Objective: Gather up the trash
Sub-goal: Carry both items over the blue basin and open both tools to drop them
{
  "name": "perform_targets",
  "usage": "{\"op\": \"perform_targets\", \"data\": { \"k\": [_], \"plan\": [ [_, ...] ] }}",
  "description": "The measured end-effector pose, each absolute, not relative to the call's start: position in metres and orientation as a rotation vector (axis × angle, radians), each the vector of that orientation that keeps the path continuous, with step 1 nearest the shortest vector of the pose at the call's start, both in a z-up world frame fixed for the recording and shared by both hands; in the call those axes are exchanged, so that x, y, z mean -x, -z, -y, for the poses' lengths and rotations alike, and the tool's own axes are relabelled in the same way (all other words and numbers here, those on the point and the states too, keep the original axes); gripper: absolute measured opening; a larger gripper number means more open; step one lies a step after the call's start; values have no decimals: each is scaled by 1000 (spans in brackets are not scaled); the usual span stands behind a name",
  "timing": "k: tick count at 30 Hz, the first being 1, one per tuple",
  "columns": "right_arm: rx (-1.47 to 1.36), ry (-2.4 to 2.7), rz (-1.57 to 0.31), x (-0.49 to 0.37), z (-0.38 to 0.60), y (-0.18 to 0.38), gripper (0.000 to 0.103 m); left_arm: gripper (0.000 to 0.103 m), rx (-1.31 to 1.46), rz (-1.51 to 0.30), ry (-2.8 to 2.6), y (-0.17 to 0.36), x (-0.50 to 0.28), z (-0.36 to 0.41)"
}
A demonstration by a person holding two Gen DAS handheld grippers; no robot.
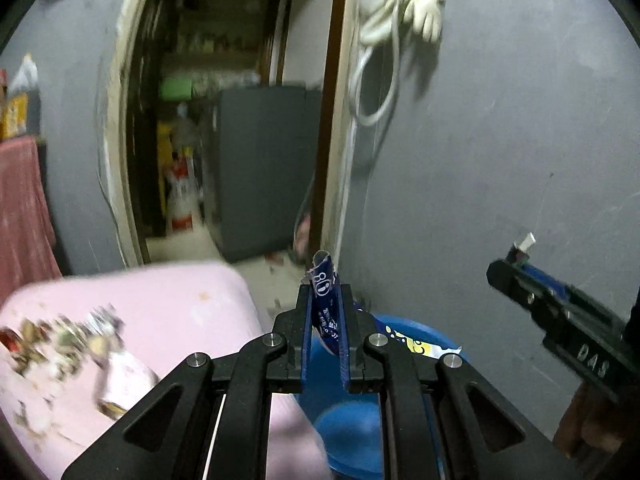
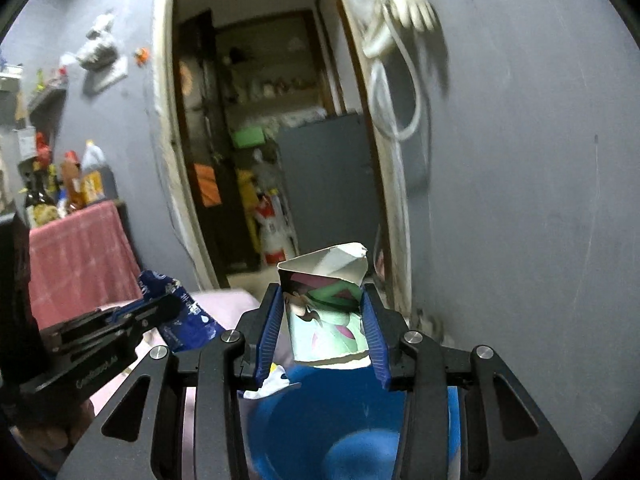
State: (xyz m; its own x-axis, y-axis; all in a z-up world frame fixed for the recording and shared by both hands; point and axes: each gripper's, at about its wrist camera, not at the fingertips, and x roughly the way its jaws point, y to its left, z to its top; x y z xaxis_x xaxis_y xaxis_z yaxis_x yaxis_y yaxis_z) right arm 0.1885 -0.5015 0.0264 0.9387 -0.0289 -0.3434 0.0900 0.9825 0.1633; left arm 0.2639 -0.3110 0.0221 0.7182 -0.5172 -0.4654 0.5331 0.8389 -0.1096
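My left gripper (image 1: 325, 304) is shut on a dark blue wrapper (image 1: 323, 280) with white print and holds it above the blue bucket (image 1: 352, 432). It also shows at the left of the right wrist view (image 2: 160, 308), with the blue wrapper (image 2: 180, 312) hanging from it. My right gripper (image 2: 324, 312) is shut on a crumpled paper cup (image 2: 328, 308) with a green and pink picture, over the blue bucket (image 2: 320, 420). The right gripper also shows at the right of the left wrist view (image 1: 516, 260). A yellow and white wrapper (image 1: 416, 344) lies in the bucket.
A pink-covered surface (image 1: 168, 312) at the left carries several scraps of trash (image 1: 72, 344). A grey wall (image 1: 500, 160) stands behind, with a white cable (image 1: 384, 40) hanging on it. An open doorway (image 1: 224, 140) leads to a grey cabinet (image 1: 264, 168).
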Motion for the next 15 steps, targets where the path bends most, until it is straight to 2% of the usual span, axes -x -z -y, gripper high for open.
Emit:
{"op": "perform_targets", "data": {
  "k": [7,11,15],
  "plan": [
    [-254,83,-485,-205,524,25,39,11,-28,-737,580,24,-302,341],
    [-288,85,-524,-213,530,36,46,31,-42,-797,579,39,-308,346],
    [-298,92,-526,-211,533,37,48,38,-33,-793,573,39,-305,340]
  ]
}}
